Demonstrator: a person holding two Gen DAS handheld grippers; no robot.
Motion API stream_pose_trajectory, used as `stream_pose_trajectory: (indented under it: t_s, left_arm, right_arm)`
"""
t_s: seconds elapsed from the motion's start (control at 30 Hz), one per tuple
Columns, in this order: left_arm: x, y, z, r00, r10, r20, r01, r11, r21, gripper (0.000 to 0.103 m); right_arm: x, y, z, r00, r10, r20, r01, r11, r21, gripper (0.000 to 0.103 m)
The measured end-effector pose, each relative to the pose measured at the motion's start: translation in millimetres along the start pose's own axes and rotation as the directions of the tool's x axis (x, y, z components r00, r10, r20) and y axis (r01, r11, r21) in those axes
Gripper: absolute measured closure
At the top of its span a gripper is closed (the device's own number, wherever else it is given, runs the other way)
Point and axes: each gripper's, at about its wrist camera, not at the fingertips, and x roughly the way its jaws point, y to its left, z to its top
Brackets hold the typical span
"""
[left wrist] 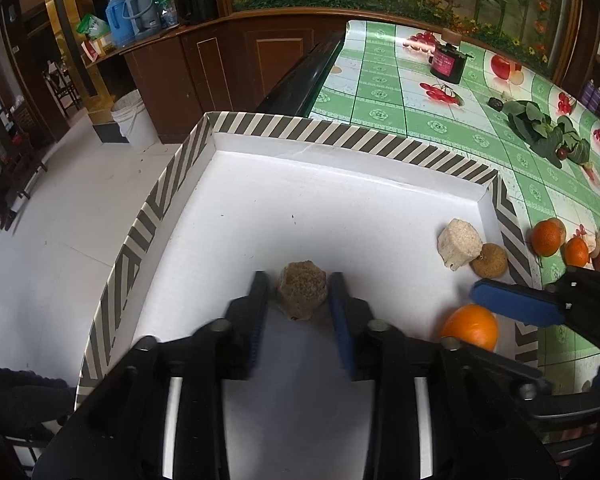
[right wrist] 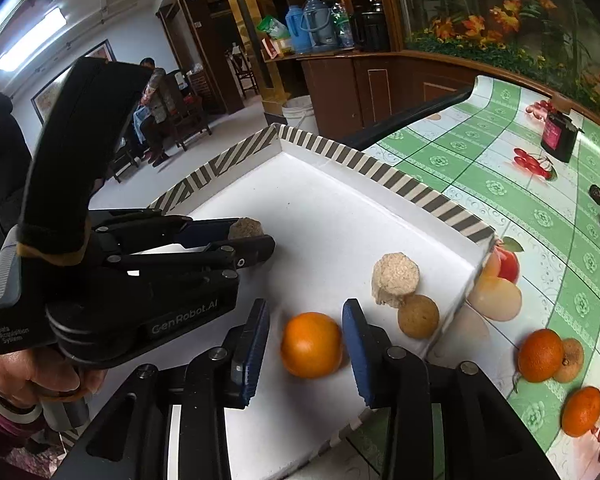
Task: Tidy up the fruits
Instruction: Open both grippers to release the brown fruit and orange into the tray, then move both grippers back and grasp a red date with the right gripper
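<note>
left tool point(left wrist: 299, 294): jaws apart, brown rough lump point(left wrist: 302, 295) between, unpressed | right tool point(right wrist: 307, 344): jaws apart astride round orange fruit point(right wrist: 311, 344) | both inside white striped-rim cardboard tray point(left wrist: 340, 208) on counter

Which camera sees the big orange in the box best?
The right wrist view: the orange sits whole between the right gripper's fingers. The left wrist view shows only part, hidden behind gripper parts.
</note>
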Motion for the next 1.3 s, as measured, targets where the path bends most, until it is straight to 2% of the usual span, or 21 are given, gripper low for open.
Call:
stream_pose_trajectory:
  t_s: [0.03,0.07,0.27,0.37,0.53,0.67,1.0,1.17,1.3]
  left_arm:
    - [-1,0,-1,1.0,-0.004,0.003,0.004,1.0,-0.002,0.054]
    - [-3,-1,-2,1.0,-0.009,0.008,0.009,1.0,-0.004,0.052]
    - [-17,-11,-8,0.999,-0.01,0.04,0.01,1.0,-0.002,0.052]
    - [-26,-17,-11,0.998,-0.009,0.064,0.009,1.0,0.003,0.052]
    - [-39,-31,-15,0.995,-0.022,0.093,0.02,1.0,0.023,0.052]
    - [-49,-44,-17,0.993,-0.028,0.117,0.023,0.999,0.043,0.052]
    - [-61,-88,-21,0.987,-0.119,0.109,0.11,0.99,0.084,0.052]
    - [-66,-114,-24,0.981,-0.169,0.099,0.156,0.98,0.126,0.052]
    - [-66,-132,-28,0.975,-0.213,0.069,0.201,0.968,0.152,0.052]
  right_arm:
    - [-1,-1,0,1.0,-0.002,0.002,0.002,1.0,0.003,0.067]
    - [-6,-2,-2,1.0,-0.002,0.01,0.002,1.0,0.007,0.067]
    - [-46,-9,-14,0.992,-0.007,0.126,0.001,0.999,0.041,0.067]
    - [-61,-14,-21,0.988,-0.02,0.152,0.012,0.998,0.054,0.067]
    - [-78,-31,-37,0.985,-0.098,0.141,0.085,0.992,0.094,0.067]
    - [-97,-58,-59,0.982,-0.126,0.142,0.103,0.982,0.158,0.067]
    - [-133,-122,-116,0.961,-0.266,0.083,0.229,0.925,0.304,0.066]
    - [-142,-139,-125,0.956,-0.282,0.08,0.238,0.907,0.347,0.066]
    - [-144,-144,-123,0.944,-0.326,0.056,0.291,0.899,0.328,0.066]
